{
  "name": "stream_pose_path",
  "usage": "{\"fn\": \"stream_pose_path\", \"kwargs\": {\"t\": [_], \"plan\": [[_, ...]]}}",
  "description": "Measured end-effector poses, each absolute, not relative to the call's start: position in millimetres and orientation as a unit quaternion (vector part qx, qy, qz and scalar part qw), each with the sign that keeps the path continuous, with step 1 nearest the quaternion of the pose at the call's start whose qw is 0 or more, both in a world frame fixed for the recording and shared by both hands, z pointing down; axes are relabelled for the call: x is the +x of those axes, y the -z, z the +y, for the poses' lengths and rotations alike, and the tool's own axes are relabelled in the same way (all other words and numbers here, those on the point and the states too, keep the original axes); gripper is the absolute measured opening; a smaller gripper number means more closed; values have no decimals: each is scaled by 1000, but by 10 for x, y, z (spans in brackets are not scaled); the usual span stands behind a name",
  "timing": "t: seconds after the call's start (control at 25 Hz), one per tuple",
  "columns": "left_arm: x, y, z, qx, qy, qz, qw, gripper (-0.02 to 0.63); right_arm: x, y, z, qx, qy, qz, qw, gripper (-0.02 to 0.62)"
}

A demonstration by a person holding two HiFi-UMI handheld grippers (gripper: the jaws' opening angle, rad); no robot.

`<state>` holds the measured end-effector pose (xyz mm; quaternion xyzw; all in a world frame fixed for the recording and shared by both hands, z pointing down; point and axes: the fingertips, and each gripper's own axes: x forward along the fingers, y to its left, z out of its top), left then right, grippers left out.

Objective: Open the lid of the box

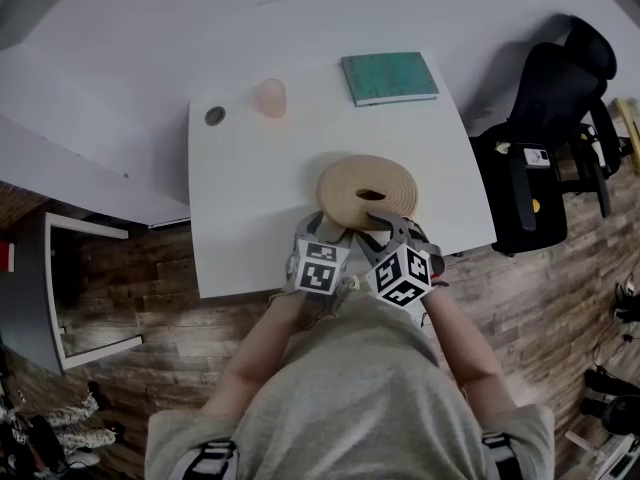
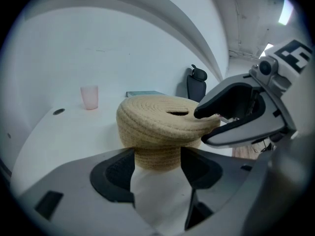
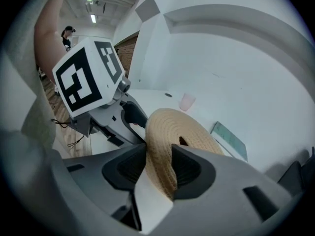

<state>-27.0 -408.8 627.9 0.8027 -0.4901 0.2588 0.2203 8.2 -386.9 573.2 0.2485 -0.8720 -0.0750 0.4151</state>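
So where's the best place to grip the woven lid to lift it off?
Take the woven lid by its near rim, from the person's side, one jaw over and one under: it overhangs the narrower box base, leaving a graspable lip.

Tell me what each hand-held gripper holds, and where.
The left hand-held gripper clamps the woven box by its body, under the lid; the right hand-held gripper has the lid's near rim between its pads, apparently gripped.
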Motion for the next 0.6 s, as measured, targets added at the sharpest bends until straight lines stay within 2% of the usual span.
{"fn": "stream_pose_path", "kwargs": {"t": [0.6], "plan": [[-297,-6267,-4151,791,-263,-511,209,265,68,-5769,-3888,229,110,-867,429,136]]}}
